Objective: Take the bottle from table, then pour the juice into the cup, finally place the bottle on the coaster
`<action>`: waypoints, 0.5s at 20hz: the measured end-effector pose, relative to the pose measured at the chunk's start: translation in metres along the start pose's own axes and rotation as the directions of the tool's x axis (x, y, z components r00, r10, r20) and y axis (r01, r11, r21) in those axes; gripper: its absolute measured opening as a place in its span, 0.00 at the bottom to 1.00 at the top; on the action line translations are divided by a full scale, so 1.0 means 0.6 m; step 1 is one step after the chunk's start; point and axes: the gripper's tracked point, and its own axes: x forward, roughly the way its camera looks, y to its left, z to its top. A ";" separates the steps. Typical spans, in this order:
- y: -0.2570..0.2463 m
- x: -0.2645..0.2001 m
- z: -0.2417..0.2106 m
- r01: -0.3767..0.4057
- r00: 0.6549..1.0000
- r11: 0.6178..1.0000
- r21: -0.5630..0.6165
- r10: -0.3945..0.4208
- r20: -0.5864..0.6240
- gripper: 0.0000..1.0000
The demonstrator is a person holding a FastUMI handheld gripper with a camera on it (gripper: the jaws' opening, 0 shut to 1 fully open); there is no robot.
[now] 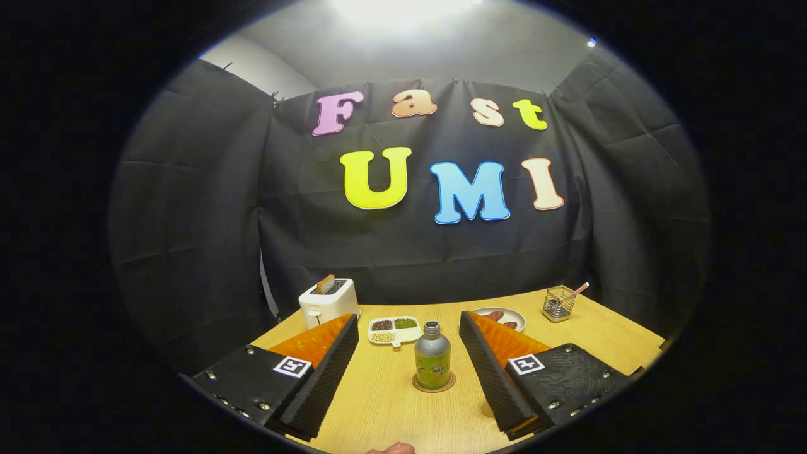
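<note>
- While my tongs (408, 372) stand released, fingers wide apart, the bottle (432, 360) sits upright on the coaster (434, 384) ahead between them, untouched.
- Risk, I judge: any forward drift could topple it off.

The bench (567, 340) carries one bottle (432, 360), upright on one round coaster (434, 386) between the two spread fingers (328, 372) of the single gripper (410, 372), whose jaws stand wide apart and touch nothing. Beyond them stand one white toaster (328, 302) with one slice of bread (325, 284) in its slot, one divided tray (394, 330) with three filled compartments, and one round plate (498, 317) bearing what looks like two reddish-brown pieces of food. There is also one wire holder (558, 303) with one striped straw (577, 291) leaning out of it.
</note>
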 end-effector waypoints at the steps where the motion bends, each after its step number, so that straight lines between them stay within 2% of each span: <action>1: -0.002 -0.002 0.001 0.004 1.000 1.000 0.003 -0.004 0.000 0.98; 10: -0.006 -0.013 0.014 0.017 1.000 1.000 0.007 -0.017 0.021 0.98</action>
